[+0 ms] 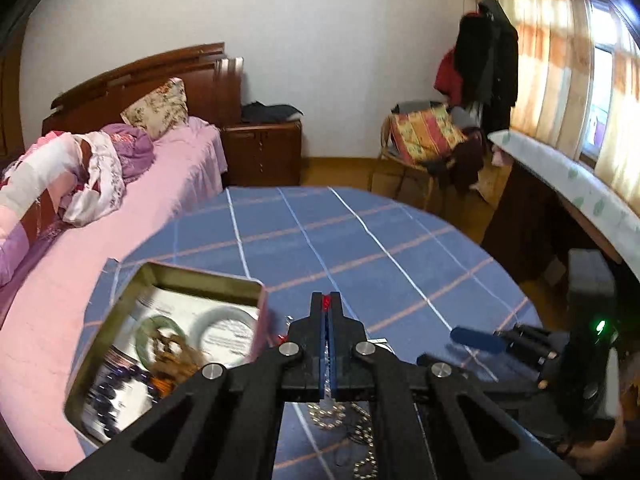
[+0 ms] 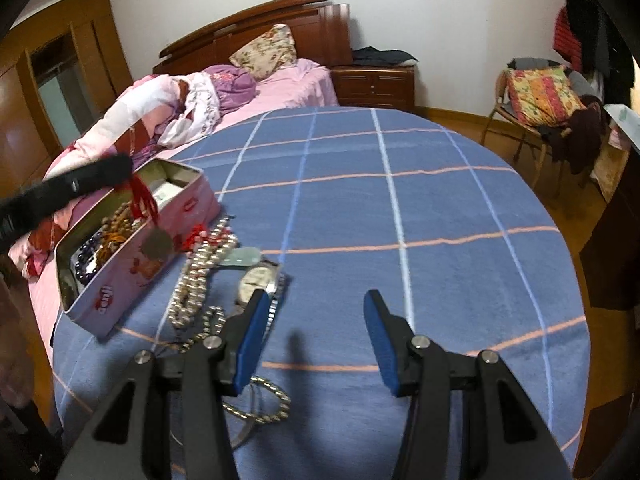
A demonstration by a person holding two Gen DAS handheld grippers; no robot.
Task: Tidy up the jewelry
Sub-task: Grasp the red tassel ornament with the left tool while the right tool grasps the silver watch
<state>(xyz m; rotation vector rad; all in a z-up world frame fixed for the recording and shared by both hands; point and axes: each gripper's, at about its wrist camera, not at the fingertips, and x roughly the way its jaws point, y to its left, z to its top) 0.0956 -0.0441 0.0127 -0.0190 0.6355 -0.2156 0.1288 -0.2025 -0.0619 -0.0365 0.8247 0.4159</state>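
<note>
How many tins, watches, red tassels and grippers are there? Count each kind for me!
Pink tin: 1
Watch: 1
Red tassel: 1
Grippers: 2 (left gripper, right gripper)
Total: 5

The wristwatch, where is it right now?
In the right wrist view the wristwatch lies on the blue checked cloth, just beyond the right hand-held gripper, beside the pearl strands near the pink tin.
</note>
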